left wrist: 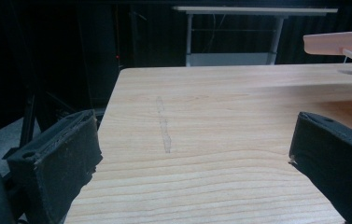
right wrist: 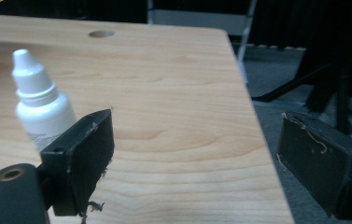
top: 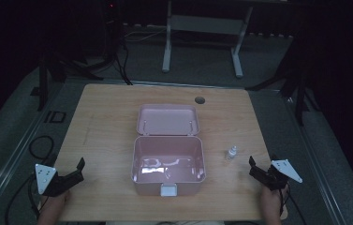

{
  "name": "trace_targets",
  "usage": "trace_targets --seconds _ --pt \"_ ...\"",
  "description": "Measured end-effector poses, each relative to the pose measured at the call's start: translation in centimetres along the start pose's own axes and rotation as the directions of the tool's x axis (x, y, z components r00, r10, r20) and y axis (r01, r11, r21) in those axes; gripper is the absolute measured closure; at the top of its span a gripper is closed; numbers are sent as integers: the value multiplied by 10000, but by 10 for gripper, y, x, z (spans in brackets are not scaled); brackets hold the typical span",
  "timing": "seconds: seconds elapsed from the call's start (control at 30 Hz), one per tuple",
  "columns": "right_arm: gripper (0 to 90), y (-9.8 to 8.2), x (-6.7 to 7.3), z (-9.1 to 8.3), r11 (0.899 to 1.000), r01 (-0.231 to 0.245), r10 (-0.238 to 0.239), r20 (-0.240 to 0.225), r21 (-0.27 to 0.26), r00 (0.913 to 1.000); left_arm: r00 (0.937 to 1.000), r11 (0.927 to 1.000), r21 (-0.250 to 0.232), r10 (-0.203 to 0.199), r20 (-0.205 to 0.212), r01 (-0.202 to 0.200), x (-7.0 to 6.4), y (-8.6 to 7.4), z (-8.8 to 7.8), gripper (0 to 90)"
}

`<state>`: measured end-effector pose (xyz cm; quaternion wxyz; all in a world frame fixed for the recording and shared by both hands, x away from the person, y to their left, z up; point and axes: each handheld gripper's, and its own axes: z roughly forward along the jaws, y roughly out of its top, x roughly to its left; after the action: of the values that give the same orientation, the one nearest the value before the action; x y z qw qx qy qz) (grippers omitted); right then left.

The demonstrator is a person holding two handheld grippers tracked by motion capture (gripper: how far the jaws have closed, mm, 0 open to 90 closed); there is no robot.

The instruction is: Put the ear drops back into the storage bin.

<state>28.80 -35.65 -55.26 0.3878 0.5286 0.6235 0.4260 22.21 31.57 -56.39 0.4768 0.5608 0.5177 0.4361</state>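
A pink box [top: 168,161] stands open at the middle of the wooden table [top: 108,122], its lid [top: 167,119] tilted back. To its right a small white dropper bottle [top: 231,153] stands upright; in the right gripper view the bottle [right wrist: 40,105] rises just beyond the left jaw. My right gripper [top: 260,169] is open near the table's right front corner, a short way right of the bottle, with nothing between its jaws. My left gripper [top: 71,172] is open at the left front, apart from the box, and holds nothing. Its gripper [left wrist: 194,158] faces bare wood.
A round cable hole [top: 200,100] sits at the table's far right. The lid's edge [left wrist: 337,44] shows at the upper right of the left gripper view. Cables [top: 40,145] lie on the floor at the left, and a white desk frame [top: 202,33] stands behind.
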Motion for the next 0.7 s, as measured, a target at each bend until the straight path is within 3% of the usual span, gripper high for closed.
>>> trace_targets --seconds 0.13,0.37,0.43,0.5,0.53,0.57,0.7 --pt "109 0 0 0 10000 -26 26 -59 -31 10000 10000 10000 -1 12 -3 -12 0 0 0 19" --pt "132 2 4 2 9990 392 -389 -177 192 9991 10000 10000 -5 -38 49 38 0 0 0 20" --pt "133 3 8 7 9935 660 -575 -908 931 9942 10000 10000 -1 -59 40 59 0 0 0 19" --pt "133 4 9 8 9906 747 -635 -992 1142 9930 10000 10000 4 -40 41 40 0 0 0 20" --pt "132 6 11 11 9783 968 -749 -1231 1830 9896 10000 10000 11 -19 33 19 0 0 0 19" --pt "129 7 12 11 9743 972 -712 -1312 2033 9888 10000 10000 9 -19 32 19 0 0 0 19" --pt "123 9 12 13 9660 822 -443 -1561 2450 9867 10000 10000 3 -43 46 43 0 0 0 19"
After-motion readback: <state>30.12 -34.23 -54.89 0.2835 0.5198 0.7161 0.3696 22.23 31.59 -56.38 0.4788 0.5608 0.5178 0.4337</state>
